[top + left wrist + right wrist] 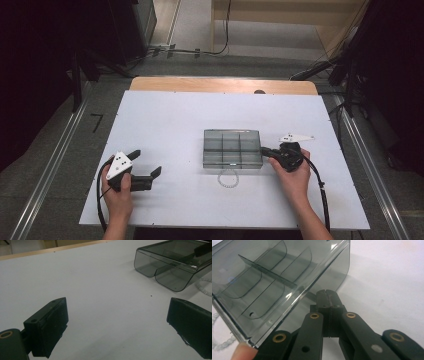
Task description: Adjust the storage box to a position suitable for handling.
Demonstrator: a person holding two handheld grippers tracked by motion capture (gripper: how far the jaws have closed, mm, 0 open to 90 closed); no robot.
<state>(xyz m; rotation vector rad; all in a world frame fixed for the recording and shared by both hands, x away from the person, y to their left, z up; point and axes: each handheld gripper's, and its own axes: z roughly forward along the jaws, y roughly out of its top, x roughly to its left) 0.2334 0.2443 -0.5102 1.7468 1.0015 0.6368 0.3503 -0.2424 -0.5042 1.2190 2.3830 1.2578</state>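
1. Two tools are in your hands over the white table: your left tool sits at the lower left of the high view, your right tool just right of centre.
2. Your left tool has its jaws spread wide apart with nothing between them; in the left gripper view one jaw rises at the lower left of the frame and the other at the lower right, with bare table between.
3. Your right tool has its jaws pressed together, the two pads meeting along a thin seam in the right gripper view, with nothing caught between them.
4. Those closed tips sit right at the side wall of the smoky clear box; I cannot tell whether they touch it.
5. That box lies near the middle of the table in the high view, its dividers splitting it into compartments; in the right gripper view it covers the upper left of the frame.
6. One ring of small pale beads lies on the table just below the box in the high view, near its lower edge.
7. In the left gripper view the box sits at the upper right, well apart from your left tool's jaws.
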